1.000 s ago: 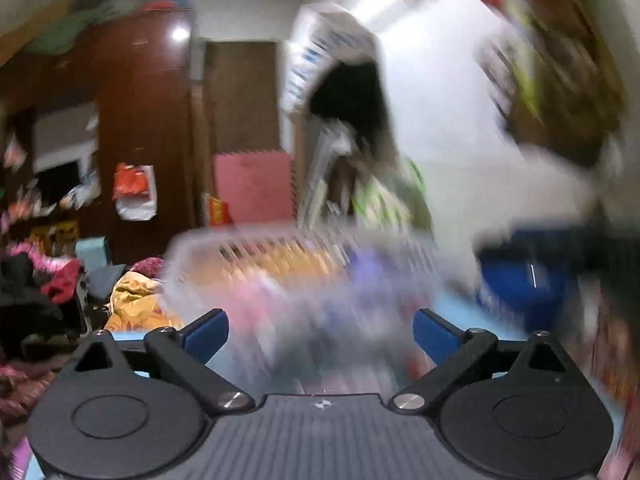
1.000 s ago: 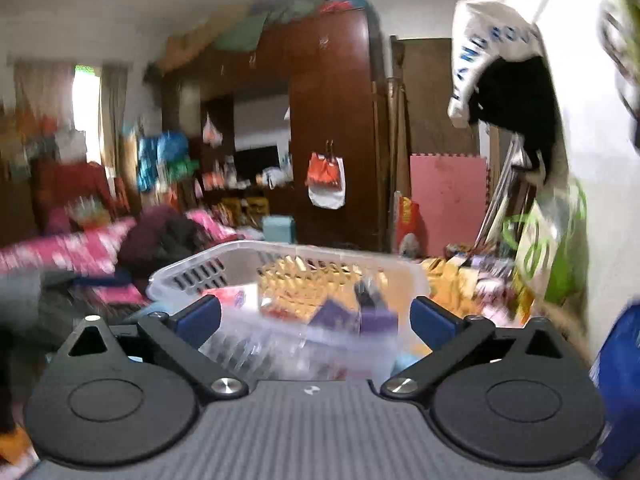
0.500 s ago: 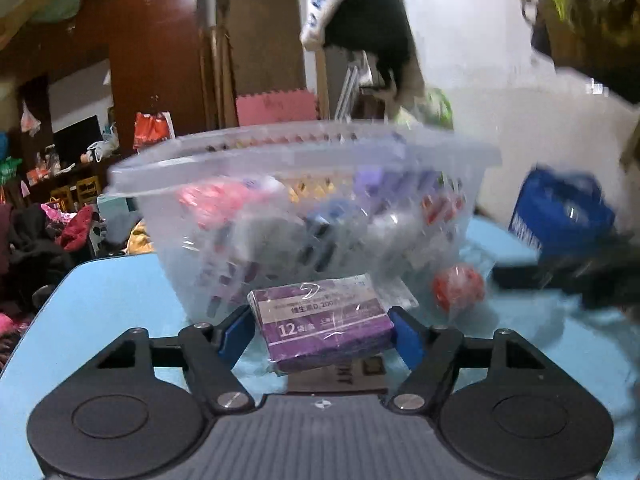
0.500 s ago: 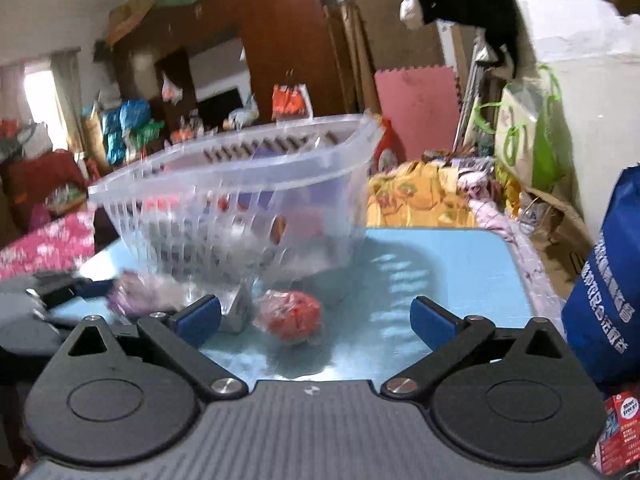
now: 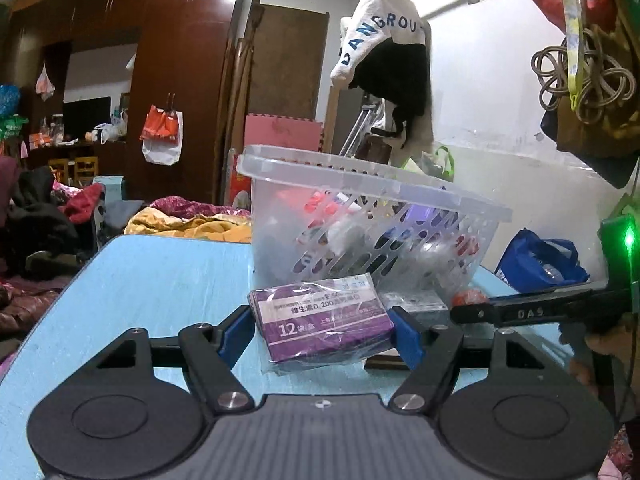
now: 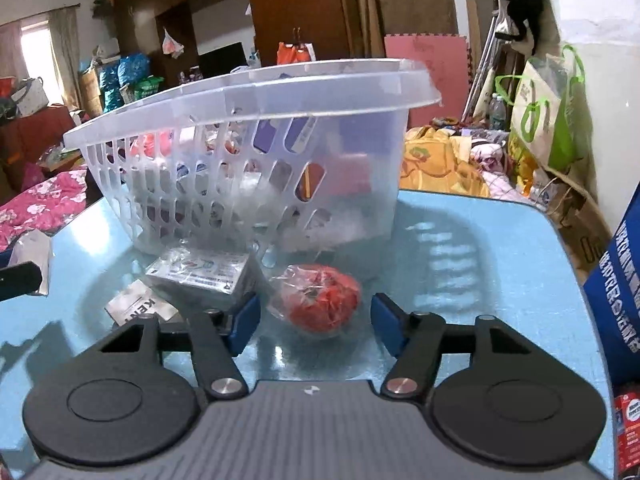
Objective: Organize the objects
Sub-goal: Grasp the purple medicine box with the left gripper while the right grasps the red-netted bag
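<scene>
A clear plastic basket (image 5: pixel 360 184) holding several packets stands on the blue table (image 5: pixel 160 280); it also shows in the right wrist view (image 6: pixel 256 92). My left gripper (image 5: pixel 324 328) is shut on a purple box in a plastic wrap (image 5: pixel 320 316), low over the table in front of the basket. My right gripper (image 6: pixel 316 320) is open around a red wrapped ball (image 6: pixel 320 300) that rests on the table; its pads stand apart from it. A grey wrapped box (image 6: pixel 204 272) and a white sachet (image 6: pixel 140 308) lie left of the ball.
A blue bag (image 6: pixel 620 292) stands at the table's right edge and shows in the left wrist view (image 5: pixel 540 256). The right gripper's body (image 5: pixel 540 312) reaches in from the right there. Bedding and clothes (image 6: pixel 440 164) lie beyond the table.
Both grippers came down from above the basket to the table in front of it. My left gripper closed on the purple box. My right gripper moved in around the red ball.
</scene>
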### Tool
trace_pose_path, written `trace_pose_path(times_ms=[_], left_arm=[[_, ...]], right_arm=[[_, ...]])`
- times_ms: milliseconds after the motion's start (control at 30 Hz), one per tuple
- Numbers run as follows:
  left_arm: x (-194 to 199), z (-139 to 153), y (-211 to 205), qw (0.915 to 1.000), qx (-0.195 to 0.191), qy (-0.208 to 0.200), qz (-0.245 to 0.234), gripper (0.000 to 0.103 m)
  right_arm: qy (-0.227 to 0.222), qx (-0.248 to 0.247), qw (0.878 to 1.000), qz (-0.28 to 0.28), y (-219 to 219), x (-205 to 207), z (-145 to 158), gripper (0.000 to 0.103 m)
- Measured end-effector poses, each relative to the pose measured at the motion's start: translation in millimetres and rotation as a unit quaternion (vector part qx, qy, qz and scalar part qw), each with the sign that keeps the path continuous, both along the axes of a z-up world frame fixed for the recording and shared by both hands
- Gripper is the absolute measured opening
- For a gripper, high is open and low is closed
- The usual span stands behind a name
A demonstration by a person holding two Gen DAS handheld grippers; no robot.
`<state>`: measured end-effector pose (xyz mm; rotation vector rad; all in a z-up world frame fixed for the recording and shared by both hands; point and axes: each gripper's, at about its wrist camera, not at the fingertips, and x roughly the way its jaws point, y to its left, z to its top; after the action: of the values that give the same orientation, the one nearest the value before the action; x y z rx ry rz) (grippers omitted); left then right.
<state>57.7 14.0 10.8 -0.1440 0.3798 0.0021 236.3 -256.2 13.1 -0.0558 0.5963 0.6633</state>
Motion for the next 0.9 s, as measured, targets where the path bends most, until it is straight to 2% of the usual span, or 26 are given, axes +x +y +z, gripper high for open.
trace_pose_path(times_ms=[133,367,600,900], left_arm=[[-1,-6,-5,1.0,0.005,0.0,-0.008,0.076],[-4,-7,-11,0.9994,0.022,-0.013,-0.024,0.076],[-4,-8,-20,0.9981,0.047,-0.011,-0.039,0.076],[-3,-9,-21,0.9981,0.05,-0.006,-0.036,0.076]], right_arm=[[-0.014,0.014,1.0,-0.006,-6,-7,3,0.054],[-0.052,0.003,0.998,-0.024,-3,-19,9,0.053],[-0.049,0.018,0.998,-0.025,-6,-21,11,0.053],[-0.051,0.013,0.998,-0.031,-4,-21,10,0.053]])
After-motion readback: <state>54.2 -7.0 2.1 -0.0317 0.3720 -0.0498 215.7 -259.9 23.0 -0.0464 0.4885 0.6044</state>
